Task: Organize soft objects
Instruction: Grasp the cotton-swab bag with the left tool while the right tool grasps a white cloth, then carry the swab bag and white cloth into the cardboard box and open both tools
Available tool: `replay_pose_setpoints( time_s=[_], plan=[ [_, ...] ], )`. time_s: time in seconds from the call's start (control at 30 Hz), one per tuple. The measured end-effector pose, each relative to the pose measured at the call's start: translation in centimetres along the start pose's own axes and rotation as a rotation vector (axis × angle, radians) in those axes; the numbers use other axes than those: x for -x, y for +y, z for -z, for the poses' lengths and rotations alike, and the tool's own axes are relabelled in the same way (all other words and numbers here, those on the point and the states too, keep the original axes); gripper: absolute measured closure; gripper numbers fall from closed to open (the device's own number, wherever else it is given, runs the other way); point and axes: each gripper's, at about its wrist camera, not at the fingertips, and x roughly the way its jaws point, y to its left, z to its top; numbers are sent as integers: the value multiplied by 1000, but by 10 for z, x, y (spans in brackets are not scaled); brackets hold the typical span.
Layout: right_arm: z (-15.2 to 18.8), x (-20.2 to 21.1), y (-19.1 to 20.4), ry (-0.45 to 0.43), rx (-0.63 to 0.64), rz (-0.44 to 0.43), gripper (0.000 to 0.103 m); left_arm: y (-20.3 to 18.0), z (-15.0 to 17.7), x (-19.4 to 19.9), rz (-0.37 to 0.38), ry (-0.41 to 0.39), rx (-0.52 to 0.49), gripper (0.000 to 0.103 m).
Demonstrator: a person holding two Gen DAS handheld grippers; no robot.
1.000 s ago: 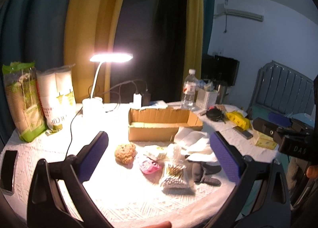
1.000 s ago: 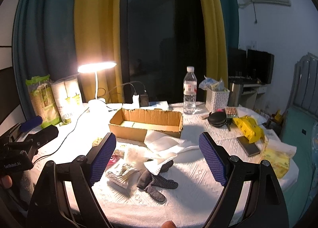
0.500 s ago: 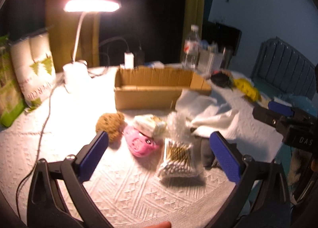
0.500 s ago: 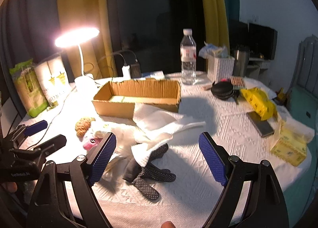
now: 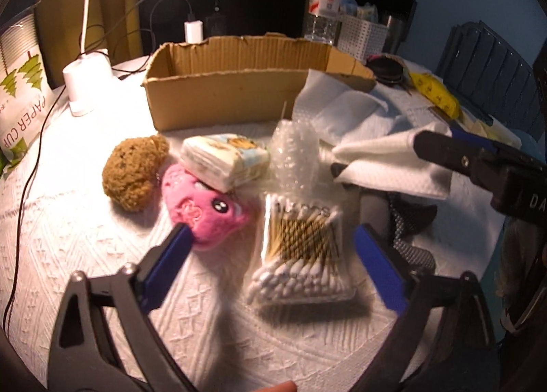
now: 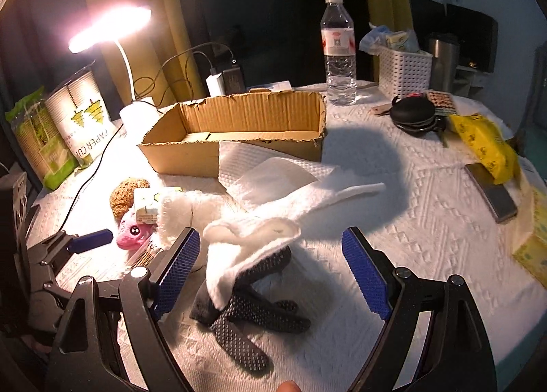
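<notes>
My left gripper (image 5: 270, 241) is open, low over a clear pack of cotton swabs (image 5: 302, 252). Its left finger touches a pink plush toy (image 5: 201, 207). A brown fuzzy ball (image 5: 135, 170), a tissue packet (image 5: 224, 159) and bubble wrap (image 5: 295, 152) lie behind. My right gripper (image 6: 270, 258) is open above a dark dotted glove (image 6: 253, 310) and a white cloth (image 6: 259, 228). An open cardboard box (image 6: 239, 125) stands further back; it also shows in the left wrist view (image 5: 239, 84).
A lit desk lamp (image 6: 109, 26), paper cup sleeve (image 6: 82, 118) and green pack (image 6: 37, 139) stand left. A water bottle (image 6: 338, 50), white basket (image 6: 403, 70), black case (image 6: 413, 111), yellow bag (image 6: 485, 142) and phone (image 6: 492, 190) are right. Cables run behind the box.
Both grippers have dropped and moved in toward the pile. The left now sits over the cotton swabs, the right over the glove and cloth. Both stay open.
</notes>
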Motion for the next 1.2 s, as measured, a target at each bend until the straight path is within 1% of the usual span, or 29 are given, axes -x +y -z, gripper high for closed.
replay_pose_setpoints(
  time_s=[0.07,0.1,0.13,0.17,0.2,0.23,0.27,0.3,0.33,0.37,0.43,0.47,0.57,0.73,0.9,1.2],
  plan=[
    [-1,-5,-1,3,7,-8,16,-3,1,-4,-4,13,-14,11],
    [-1,-7,0,4,13,-11,21,-4,1,-5,-3,16,-20,12],
    [-2,-8,1,2,15,-14,25,-4,1,-5,-2,18,-24,16],
    [-2,-9,1,3,19,-22,35,-5,1,-5,-3,20,-27,20],
    [-2,-11,1,12,34,-15,43,-6,1,-4,-5,20,-29,22],
    [-2,-13,2,18,46,-15,47,-6,2,-4,-2,20,-32,27],
    [-2,-14,3,21,57,-14,57,-7,2,-4,3,21,-39,36],
    [-1,-14,5,19,57,-19,67,-9,2,-5,10,27,-47,41],
    [-1,-13,5,17,60,-19,71,-10,2,-4,23,30,-51,49],
    [-2,-11,5,10,60,-17,77,-11,3,-4,31,32,-54,52],
    [-3,-6,5,-6,66,-13,85,-15,5,-2,30,29,-72,54],
    [-4,-2,5,-19,70,-12,91,-16,5,-1,34,29,-76,57],
    [-5,10,7,-51,80,-8,94,-17,7,1,44,27,-80,60],
    [-9,32,11,-101,99,-5,94,-19,9,12,73,13,-71,63],
    [-14,56,16,-158,111,-12,94,-20,6,36,85,-47,-68,63],
    [-27,91,22,-236,138,-11,94,-17,-14,75,91,-148,-66,63]
  ],
)
